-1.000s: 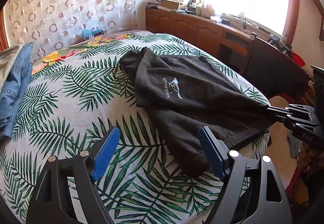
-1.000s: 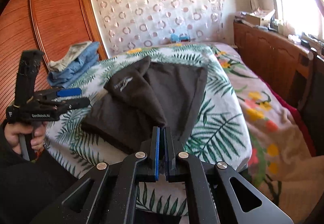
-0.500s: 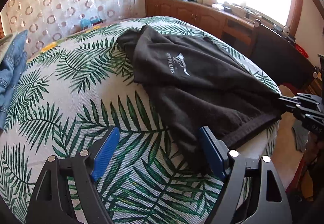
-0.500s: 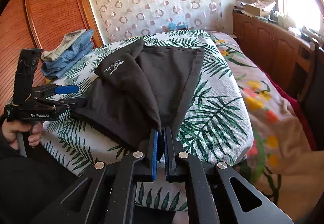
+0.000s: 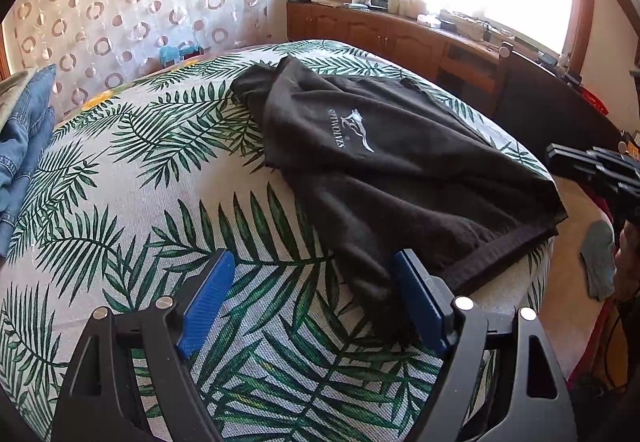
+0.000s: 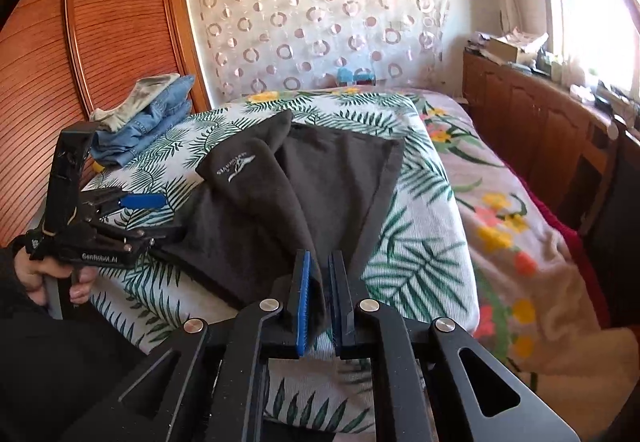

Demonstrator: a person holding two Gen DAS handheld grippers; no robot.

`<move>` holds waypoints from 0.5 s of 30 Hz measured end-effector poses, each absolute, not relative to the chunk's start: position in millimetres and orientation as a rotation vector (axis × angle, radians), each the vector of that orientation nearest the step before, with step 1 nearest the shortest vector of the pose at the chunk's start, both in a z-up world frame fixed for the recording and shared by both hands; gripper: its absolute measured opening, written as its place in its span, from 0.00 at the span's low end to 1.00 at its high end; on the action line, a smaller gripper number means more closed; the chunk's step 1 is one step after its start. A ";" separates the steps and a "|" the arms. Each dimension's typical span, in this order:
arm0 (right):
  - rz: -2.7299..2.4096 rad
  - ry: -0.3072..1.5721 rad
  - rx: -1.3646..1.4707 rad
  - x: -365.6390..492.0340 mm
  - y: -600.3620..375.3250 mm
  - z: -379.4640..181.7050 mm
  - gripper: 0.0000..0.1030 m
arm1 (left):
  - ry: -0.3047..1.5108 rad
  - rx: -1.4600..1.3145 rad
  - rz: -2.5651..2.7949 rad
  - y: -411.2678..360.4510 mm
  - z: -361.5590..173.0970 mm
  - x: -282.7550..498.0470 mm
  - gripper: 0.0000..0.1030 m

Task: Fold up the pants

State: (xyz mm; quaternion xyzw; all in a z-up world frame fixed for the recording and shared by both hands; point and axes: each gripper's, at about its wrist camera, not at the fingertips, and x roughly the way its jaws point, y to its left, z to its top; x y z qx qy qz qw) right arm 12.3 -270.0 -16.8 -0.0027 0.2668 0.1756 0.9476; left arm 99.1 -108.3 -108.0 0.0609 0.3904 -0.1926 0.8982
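The black pants (image 5: 384, 162) lie partly folded on the leaf-print bed (image 5: 140, 202), white logo up; they also show in the right wrist view (image 6: 288, 198). My left gripper (image 5: 308, 302) is open over the bed at the pants' near corner, and its right pad touches the cloth edge. It also shows in the right wrist view (image 6: 132, 218). My right gripper (image 6: 320, 294) has its jaws a little apart with a pants corner between them, and the cloth hangs slack. It shows in the left wrist view (image 5: 592, 170) off the bed's right edge.
Folded blue jeans (image 6: 148, 122) are stacked at the bed's far left by a wooden wardrobe (image 6: 80, 42). A wooden cabinet (image 5: 380, 30) runs under the window on the right. A floral blanket (image 6: 500, 202) covers the bed's right side.
My right gripper's jaws have parted slightly from shut, loosening on the pants corner. The pants have been pulled flatter toward the near bed edge. My left gripper has moved closer to the cloth.
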 end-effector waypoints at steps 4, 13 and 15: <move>0.392 0.514 -0.015 24.9 -258.9 -9.8 0.21 | 0.805 0.105 -0.395 -103.3 -104.3 98.3 0.80; 0.444 0.545 -0.024 63.4 -229.6 -14.2 0.45 | 0.707 0.070 -0.355 -83.5 -77.5 86.8 0.80; 0.453 0.550 -0.031 68.3 -227.9 -12.0 0.44 | 0.688 0.062 -0.339 -78.3 -72.1 85.0 0.80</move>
